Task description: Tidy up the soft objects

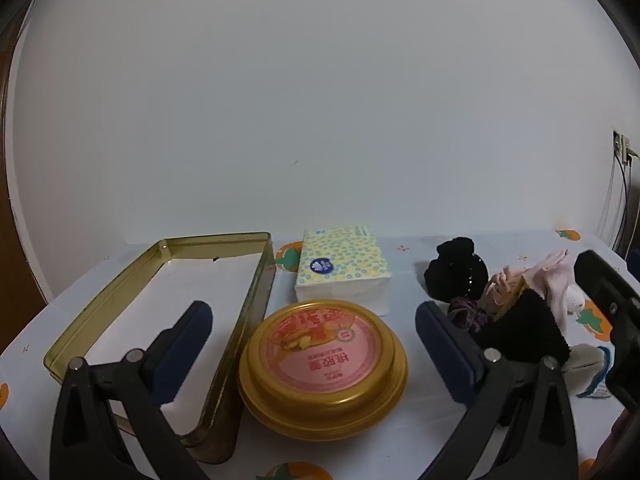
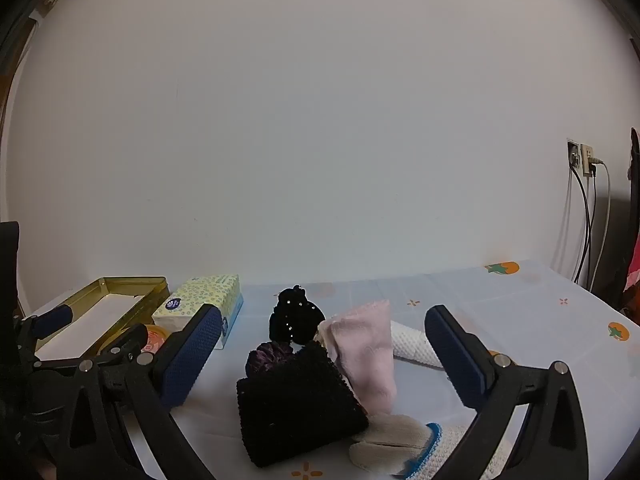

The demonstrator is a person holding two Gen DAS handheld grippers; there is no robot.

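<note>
Right, here is how I read the table from my end.

Left gripper (image 1: 312, 344): jaws spread wide, nothing between the pads; it hangs over the round gold tin (image 1: 323, 364), which sits closed.

Right gripper (image 2: 320, 356): also spread wide and empty, aimed straight at the soft pile.

Soft pile: 1 heap to the right of the tissue pack (image 1: 344, 270). Nearest me is a black knitted piece (image 2: 296, 408); a pink cloth (image 2: 366, 356) leans against it, with a dark purple scrunchie (image 2: 270, 354) just behind and a black sequinned item (image 2: 294, 318) farther back. A cream glove with a blue cuff (image 2: 396, 440) lies at the front right, and a white knit piece (image 2: 412, 342) shows behind the pink cloth.

Container: the open rectangular gold tin (image 1: 256, 300) on the left, well apart from the pile — my guess is things go there.

Handling: everything looks light, limp and compressible, so it should bunch, not slip. I would pinch the black knit across its thick middle, deep in the pads; an edge grab would probably let it droop and drag the pink cloth along.

Risk: snagging 2 pieces at once — they touch.
</note>
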